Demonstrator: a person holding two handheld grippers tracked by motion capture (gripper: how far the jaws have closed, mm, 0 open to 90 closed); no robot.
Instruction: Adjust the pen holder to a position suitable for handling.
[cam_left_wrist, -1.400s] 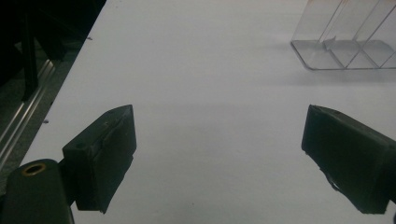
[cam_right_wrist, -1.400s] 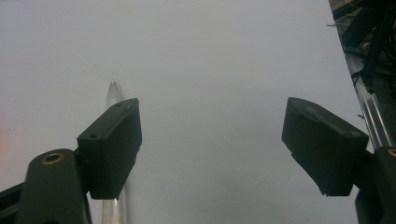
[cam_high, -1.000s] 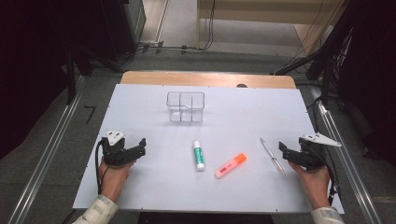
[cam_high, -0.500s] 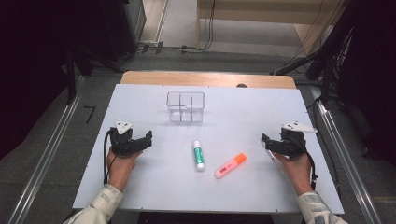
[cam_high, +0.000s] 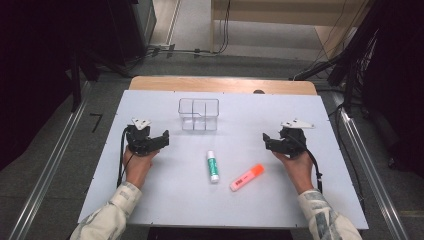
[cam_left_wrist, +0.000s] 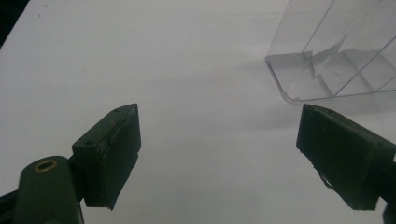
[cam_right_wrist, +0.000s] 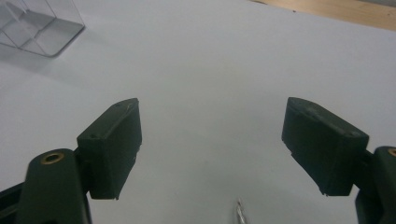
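My left gripper (cam_high: 161, 140) at left of surface (cam_high: 250, 200), my right gripper (cam_high: 268, 141) at right, well apart. Divided box (cam_high: 199, 114) behind, between them, nearer left one. Glue stick (cam_high: 213, 166) before box, at middle. Marker (cam_high: 247, 177) just right of stick, tilted. Pen tip (cam_right_wrist: 240, 212) on surface between my right fingers (cam_right_wrist: 114, 144).

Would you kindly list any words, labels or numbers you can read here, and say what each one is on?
No text can be read.
Glue stick: green label print, too small to read.
Orange highlighter: pale label, print too blurred to read.
Clear organiser box: no writing visible.
Left gripper and right gripper: no markings visible.
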